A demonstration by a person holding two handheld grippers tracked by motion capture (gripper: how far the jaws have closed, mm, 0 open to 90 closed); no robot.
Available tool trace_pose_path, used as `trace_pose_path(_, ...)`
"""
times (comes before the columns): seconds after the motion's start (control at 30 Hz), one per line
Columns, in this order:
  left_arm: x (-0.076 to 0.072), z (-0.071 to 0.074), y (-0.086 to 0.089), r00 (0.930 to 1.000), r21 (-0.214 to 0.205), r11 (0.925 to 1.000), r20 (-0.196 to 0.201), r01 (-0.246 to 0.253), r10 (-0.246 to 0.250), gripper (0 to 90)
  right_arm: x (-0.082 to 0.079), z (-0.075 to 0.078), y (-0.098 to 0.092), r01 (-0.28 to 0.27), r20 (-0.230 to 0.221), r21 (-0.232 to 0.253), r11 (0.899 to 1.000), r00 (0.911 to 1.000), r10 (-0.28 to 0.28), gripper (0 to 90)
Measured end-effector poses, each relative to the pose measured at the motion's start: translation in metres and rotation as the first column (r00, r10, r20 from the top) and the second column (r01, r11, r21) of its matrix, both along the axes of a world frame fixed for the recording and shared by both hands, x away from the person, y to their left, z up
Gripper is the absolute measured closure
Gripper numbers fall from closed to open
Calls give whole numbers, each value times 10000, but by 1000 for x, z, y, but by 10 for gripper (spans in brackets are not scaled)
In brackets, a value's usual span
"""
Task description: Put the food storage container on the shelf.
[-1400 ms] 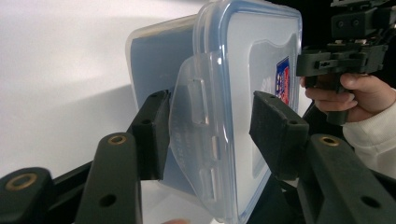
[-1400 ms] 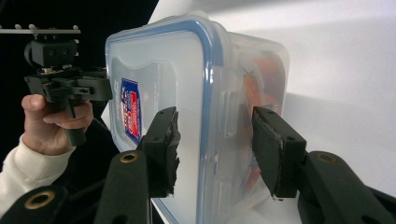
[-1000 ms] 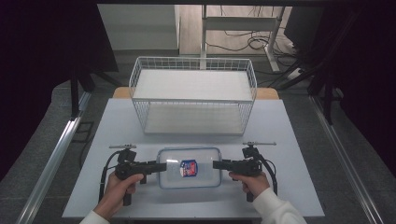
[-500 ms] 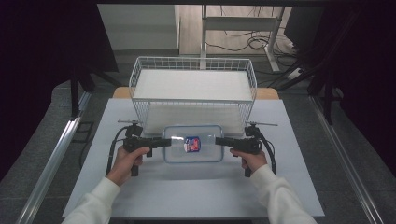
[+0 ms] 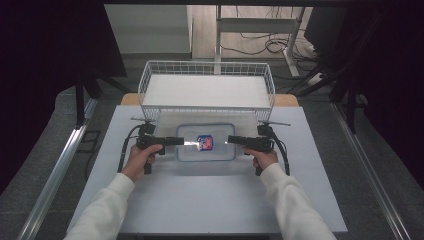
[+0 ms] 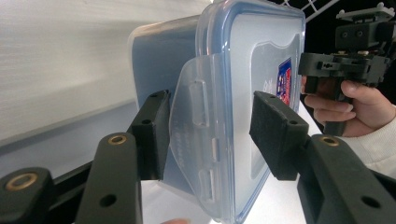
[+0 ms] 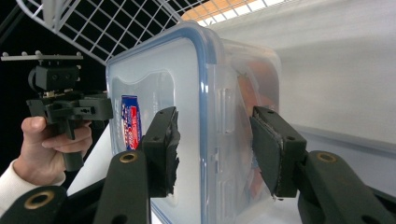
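At centre frame, left tongs and right tongs each pinch an end of the lidded container, now carried closer to the wire basket than before.

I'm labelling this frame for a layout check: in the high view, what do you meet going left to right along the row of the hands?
Left tongs → clear lidded container → its blue and red label → right tongs.
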State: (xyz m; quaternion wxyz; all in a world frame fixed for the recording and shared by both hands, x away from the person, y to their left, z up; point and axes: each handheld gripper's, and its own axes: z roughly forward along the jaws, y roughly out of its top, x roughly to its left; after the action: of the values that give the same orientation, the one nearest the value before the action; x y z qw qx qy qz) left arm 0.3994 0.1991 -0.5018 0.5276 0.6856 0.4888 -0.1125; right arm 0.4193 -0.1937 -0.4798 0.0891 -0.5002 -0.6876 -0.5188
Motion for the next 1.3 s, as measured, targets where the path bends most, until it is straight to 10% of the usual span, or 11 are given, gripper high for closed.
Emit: trace_pose_path(1.3, 19, -16, -5, 9902, -333, 9914, -636, -1263, 1240, 473, 16, -17, 4, 1427, -992, 25, 9898, 9849, -1417, 497)
